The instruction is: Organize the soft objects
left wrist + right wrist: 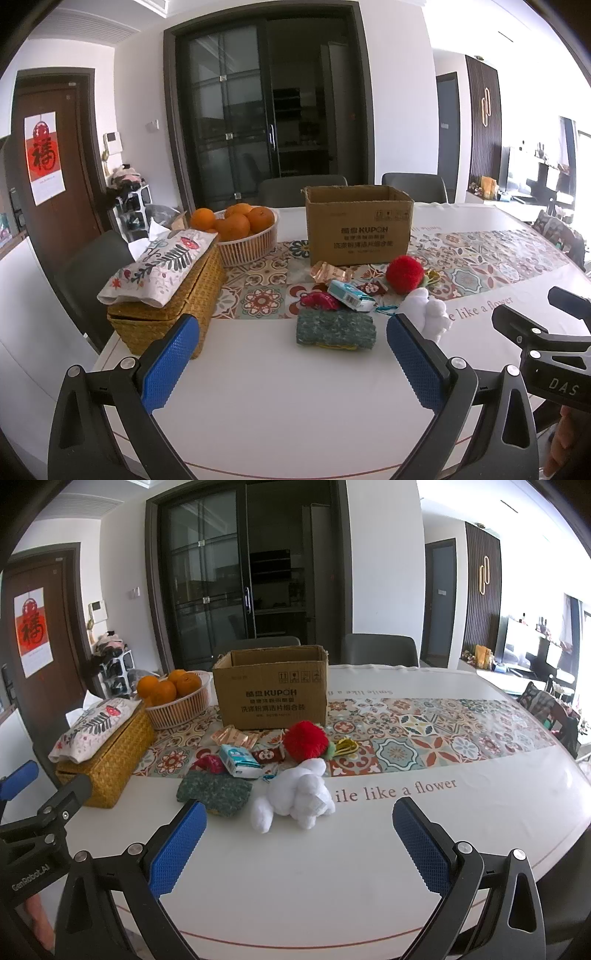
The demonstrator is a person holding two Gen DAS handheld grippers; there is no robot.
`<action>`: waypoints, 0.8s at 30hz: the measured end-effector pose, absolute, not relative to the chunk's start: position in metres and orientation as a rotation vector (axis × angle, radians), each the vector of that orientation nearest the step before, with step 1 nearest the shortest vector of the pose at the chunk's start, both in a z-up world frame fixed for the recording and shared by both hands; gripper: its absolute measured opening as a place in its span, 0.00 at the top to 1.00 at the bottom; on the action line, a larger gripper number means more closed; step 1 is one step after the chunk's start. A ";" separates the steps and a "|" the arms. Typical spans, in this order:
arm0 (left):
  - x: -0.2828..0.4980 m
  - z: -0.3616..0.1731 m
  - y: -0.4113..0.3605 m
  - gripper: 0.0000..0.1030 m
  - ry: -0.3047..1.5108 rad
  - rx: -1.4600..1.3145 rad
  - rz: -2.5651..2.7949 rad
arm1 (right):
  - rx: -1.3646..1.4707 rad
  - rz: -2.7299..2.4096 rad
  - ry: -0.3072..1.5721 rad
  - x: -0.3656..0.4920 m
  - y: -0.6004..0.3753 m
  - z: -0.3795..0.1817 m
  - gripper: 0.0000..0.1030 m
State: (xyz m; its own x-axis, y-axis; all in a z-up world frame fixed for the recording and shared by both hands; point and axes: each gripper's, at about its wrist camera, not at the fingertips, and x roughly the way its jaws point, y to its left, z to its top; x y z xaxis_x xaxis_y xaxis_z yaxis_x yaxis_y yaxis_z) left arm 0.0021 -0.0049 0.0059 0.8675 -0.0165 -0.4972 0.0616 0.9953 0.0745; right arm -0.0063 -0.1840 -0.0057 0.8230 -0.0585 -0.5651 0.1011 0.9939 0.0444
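L hand-held gripper (291,354) & R hand-held gripper (299,838): jaws fully apart, empty, above tabletop (295,878). White plush (295,794), sponge (214,792), red pompom (306,739) lie in front of box (271,690), none inside.

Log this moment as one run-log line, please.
left gripper: open, empty | right gripper: open, empty | white plush, sponge, red pompom: on table | cardboard box: open
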 end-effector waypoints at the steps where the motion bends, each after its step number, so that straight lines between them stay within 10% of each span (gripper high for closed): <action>1: 0.002 0.006 -0.005 0.00 0.520 0.089 -0.043 | 0.073 -0.084 0.600 -0.007 -0.184 -0.005 0.01; 24: 0.005 0.001 -0.004 0.00 0.529 0.083 -0.043 | 0.077 -0.081 0.606 0.000 -0.182 -0.012 0.01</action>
